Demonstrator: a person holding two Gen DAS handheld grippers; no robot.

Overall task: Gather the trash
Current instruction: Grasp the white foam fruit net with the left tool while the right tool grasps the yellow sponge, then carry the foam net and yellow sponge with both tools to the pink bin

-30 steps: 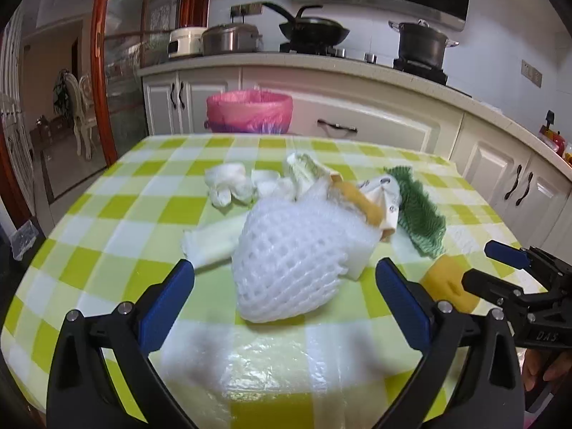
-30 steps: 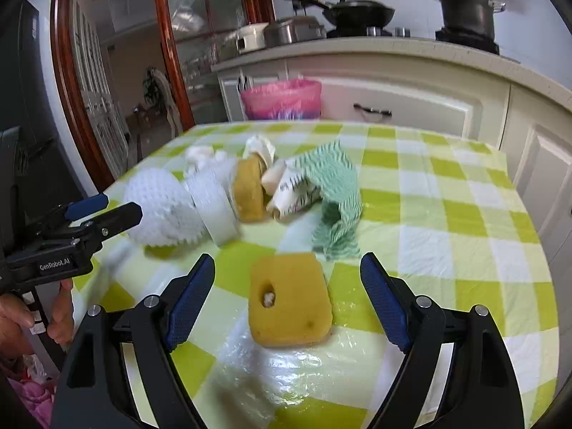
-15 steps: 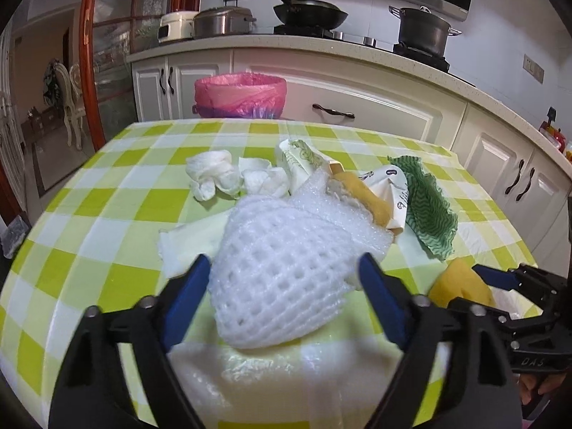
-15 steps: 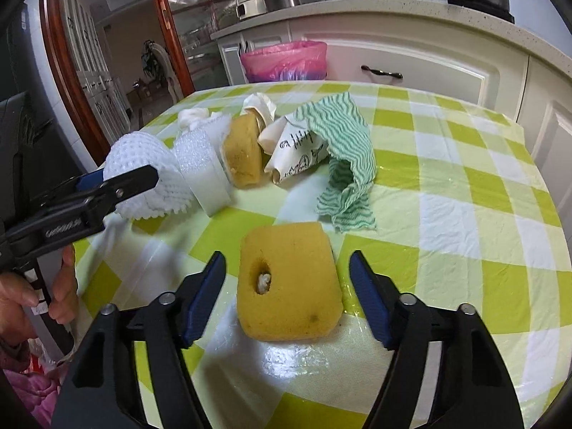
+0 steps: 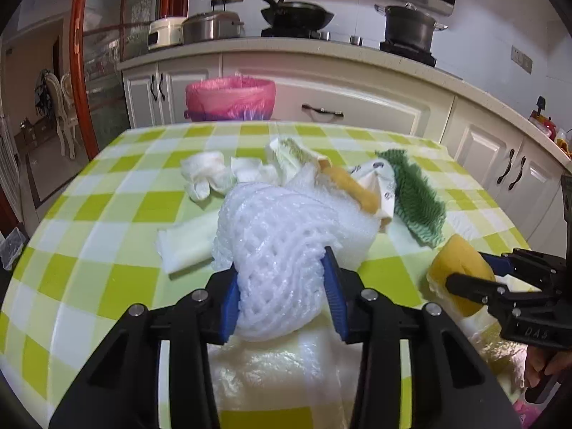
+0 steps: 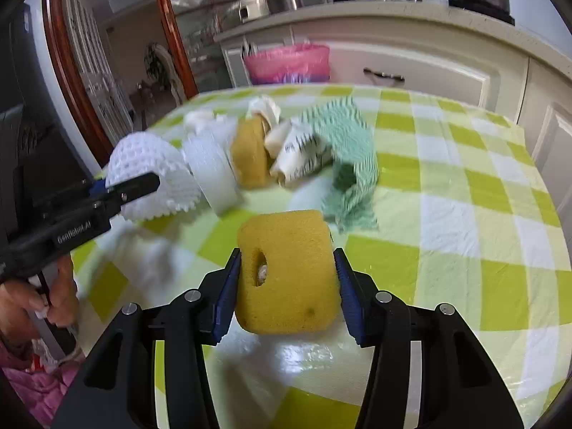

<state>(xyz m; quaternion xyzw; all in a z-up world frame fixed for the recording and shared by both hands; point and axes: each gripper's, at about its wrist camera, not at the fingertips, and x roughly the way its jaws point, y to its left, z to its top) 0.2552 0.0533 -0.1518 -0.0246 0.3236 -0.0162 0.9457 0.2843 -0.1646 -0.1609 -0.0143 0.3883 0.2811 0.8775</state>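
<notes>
- Left gripper (image 5: 282, 298): jaws have just been closing, blue pads now pinch the white foam net (image 5: 275, 246) from both sides; net bulges out between and ahead of them.
- Foam net sits at the near left end of the trash pile, resting on the table (image 5: 89, 214).
- Right gripper (image 6: 286, 293): jaws have just been closing too, pads pressed on both sides of the yellow sponge (image 6: 287, 271); sponge looks tilted up off the cloth, hole on its left face.
- In the left wrist view the right gripper shows at the right edge with the sponge in it.
- Pile, left to right in the left wrist view: crumpled tissues (image 5: 205, 175), flat white paper (image 5: 186, 246), foam net, second yellow sponge (image 5: 361, 193) on edge, printed paper cup (image 5: 379, 182), green striped cloth (image 5: 418, 207).
- Right wrist view is motion-blurred across the pile.
- Surface: green, white and yellow checked tablecloth under clear plastic, glare near the camera.
- Pink-lined bin (image 5: 230, 98) stands past the far table edge.
- Room: white kitchen cabinets (image 5: 357, 100), counter with rice cooker (image 5: 166, 32), steel pot, black wok (image 5: 296, 12) and dark pot (image 5: 411, 25) on the stove; red-framed glass door (image 5: 107, 53) at left.
- A person's hand (image 6: 32, 304) holds the left gripper's handle.
</notes>
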